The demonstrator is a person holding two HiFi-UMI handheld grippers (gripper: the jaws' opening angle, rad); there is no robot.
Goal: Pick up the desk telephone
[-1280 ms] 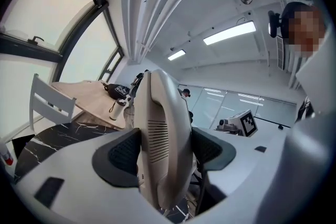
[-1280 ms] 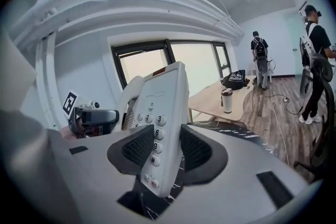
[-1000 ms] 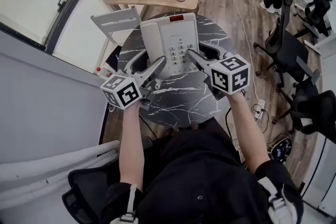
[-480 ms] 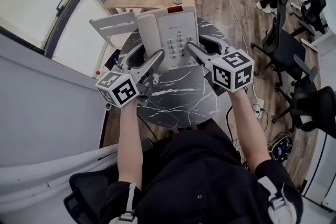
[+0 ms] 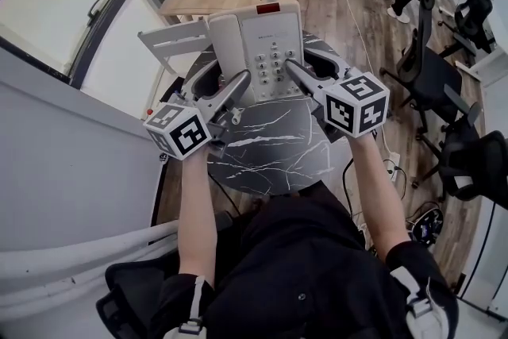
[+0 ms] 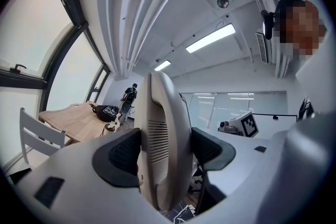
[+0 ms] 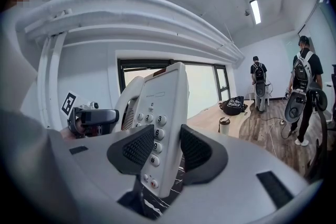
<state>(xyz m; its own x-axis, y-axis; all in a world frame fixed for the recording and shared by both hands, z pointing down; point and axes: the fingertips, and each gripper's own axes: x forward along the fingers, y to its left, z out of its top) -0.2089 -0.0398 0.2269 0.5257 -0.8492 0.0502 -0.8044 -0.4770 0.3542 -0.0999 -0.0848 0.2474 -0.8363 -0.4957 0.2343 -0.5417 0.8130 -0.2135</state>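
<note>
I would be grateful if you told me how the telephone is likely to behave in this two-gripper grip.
The telephone looks like a rigid plastic shell, so it should not flex between the left gripper and right gripper. Its smooth sides may slip against the pads. The handset probably only rests in its cradle, so tilting might shift it.
</note>
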